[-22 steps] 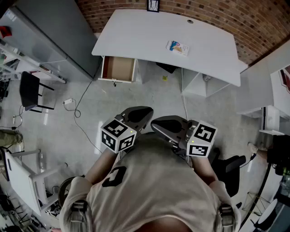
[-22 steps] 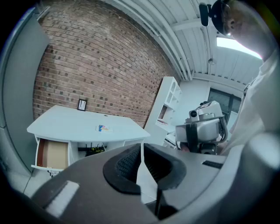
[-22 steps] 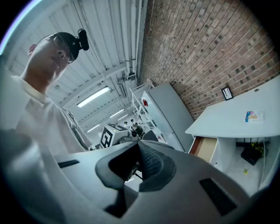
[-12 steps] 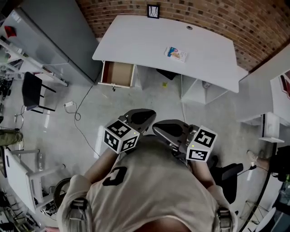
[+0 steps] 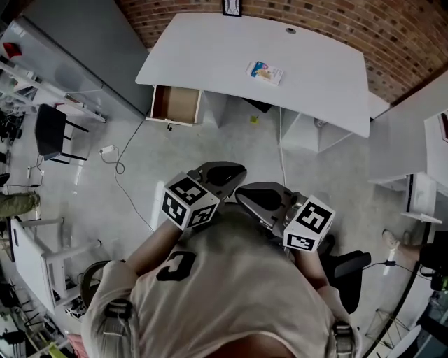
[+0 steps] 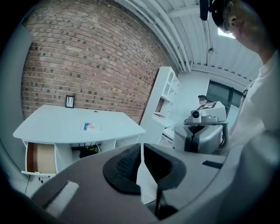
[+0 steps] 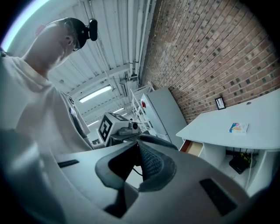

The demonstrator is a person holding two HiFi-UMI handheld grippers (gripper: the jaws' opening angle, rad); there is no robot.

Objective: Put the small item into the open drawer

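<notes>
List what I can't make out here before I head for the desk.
- The small item on the desk: too small in every view to identify. It reads only as a flat, colourful packet.
- The drawer: in the head view its back part lies under the desk's top, and it is too small to tell whether it's empty.
- The picture frame: cut off by the head view's top edge.

1. Red brick wall (image 5: 392,35) along the back, with a little framed picture (image 5: 232,7) propped against it.
2. Big grey cabinet (image 5: 84,49) on the left.
3. Black chair (image 5: 49,133) nearby, and a white cable (image 5: 119,166) snaking over the concrete floor (image 5: 231,147).
</notes>
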